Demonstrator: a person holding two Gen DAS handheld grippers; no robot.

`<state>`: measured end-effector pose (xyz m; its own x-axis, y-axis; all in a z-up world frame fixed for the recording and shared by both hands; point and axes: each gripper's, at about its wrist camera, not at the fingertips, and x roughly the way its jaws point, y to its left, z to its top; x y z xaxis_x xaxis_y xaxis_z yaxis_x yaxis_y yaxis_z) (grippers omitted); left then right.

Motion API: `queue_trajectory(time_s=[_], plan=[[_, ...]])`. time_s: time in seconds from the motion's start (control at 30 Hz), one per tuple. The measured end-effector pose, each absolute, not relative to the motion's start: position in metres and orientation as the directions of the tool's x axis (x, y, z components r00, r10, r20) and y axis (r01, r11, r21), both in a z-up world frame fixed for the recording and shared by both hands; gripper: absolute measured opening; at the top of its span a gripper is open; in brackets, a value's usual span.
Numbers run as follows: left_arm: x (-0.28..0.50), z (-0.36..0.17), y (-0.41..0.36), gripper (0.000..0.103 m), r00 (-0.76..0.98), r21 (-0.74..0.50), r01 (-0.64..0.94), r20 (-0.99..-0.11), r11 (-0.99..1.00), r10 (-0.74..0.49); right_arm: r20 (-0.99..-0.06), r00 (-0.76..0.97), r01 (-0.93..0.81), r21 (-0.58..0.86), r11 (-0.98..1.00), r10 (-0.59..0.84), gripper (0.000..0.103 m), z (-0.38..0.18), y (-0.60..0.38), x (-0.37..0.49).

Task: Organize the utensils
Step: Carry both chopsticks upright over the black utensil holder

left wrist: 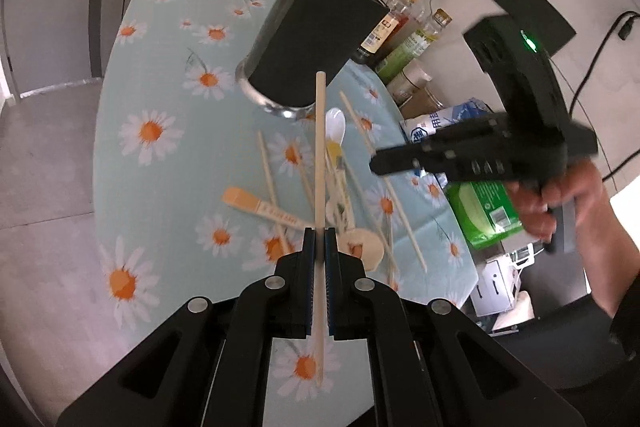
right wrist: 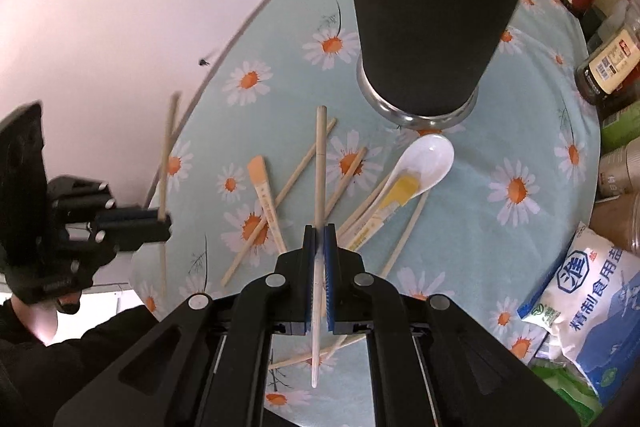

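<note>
Left tool [left wrist: 319, 239]: clenched on pale wooden chopstick [left wrist: 320, 147], centre frame. Right tool [right wrist: 319, 237]: clenched on grey-white chopstick [right wrist: 320, 163]. Tall black cylindrical holder [right wrist: 432, 7]: upper frame, on counter [right wrist: 500, 247]. Risk: long sticks catching rim, tipping holder.

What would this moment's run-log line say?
left gripper: shut on chopstick | right gripper: shut on grey chopstick | holder: upright

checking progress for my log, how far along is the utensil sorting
Early. Nothing visibly stands in the dark holder yet. In hand: the left gripper is shut on a chopstick, the right gripper on a pale chopstick. Left on the tablecloth: loose chopsticks, white spoon, brush.
</note>
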<state>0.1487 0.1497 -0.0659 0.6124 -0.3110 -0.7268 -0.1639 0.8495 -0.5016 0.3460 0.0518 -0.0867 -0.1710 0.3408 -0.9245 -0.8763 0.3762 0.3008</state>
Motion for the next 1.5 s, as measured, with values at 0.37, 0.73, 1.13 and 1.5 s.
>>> queue_trajectory(time_s=[0.37, 0.73, 1.13, 1.5], plan=[[0.173, -0.048, 0.123, 0.003, 0.655, -0.451, -0.239, -0.729, 0.86, -0.2, -0.771, -0.242, -0.803, 0.499, 0.325, 0.589, 0.006, -0.075, 0.008, 0.362], [0.184, -0.018, 0.126, 0.003, 0.772, -0.528, -0.225, -0.609, 0.819, -0.181, -0.604, -0.22, -0.76, 0.599, 0.254, 0.766, 0.006, -0.037, -0.019, 0.377], [0.194, 0.03, 0.136, 0.003, 0.904, -0.493, -0.153, -0.42, 0.857, -0.08, -0.455, -0.055, -0.783, 0.572, 0.245, 0.889, 0.006, 0.015, -0.024, 0.404], [0.223, 0.072, 0.154, 0.004, 0.955, -0.428, -0.102, -0.295, 0.898, -0.033, -0.346, 0.125, -0.806, 0.512, 0.298, 0.93, 0.006, 0.066, -0.008, 0.425]])
